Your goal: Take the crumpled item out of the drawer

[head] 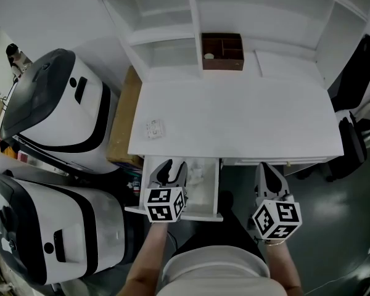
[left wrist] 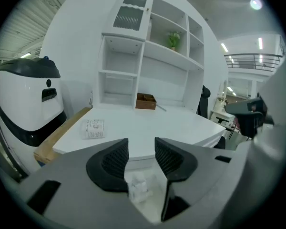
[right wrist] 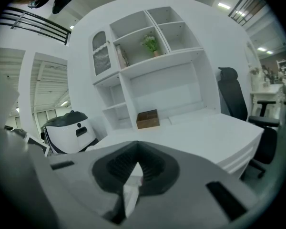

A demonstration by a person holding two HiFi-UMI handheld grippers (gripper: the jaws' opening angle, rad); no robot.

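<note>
Inside the open drawer (head: 217,187), toward its back and right wall, lies the crumpled item (head: 197,172), a small white wad, probably paper or tissue. It sits loose on the white drawer floor with nothing else visible around it. The drawer is pulled well out from under the left part of the white desk (head: 246,116), which exposes the wad from above and leaves room to reach in.

Left gripper (head: 171,167) hangs over the drawer, tilted nose-down, marker cube toward the person. Its jaws stand wide apart and nothing is between the pads. In the left gripper view the wad (left wrist: 138,187) shows low in the gap between the jaws (left wrist: 141,149), a little toward the left jaw, below the tips and not touching them. In the head view it lies just right of the jaws. Judgement: this is the approach before the pick. The jaws are set open for a soft, irregular lump and need to go lower and slightly right to straddle it.

Right gripper (head: 268,168) waits off to the right, in front of the desk edge and well apart from the drawer. Its jaws (right wrist: 136,162) meet at the tips, with no held thing discernible. Judgement: it is parked clear to leave the drawer mouth free.

On the desktop, a small printed card (head: 155,128) and a brown organiser box (head: 222,51) play no part.
</note>
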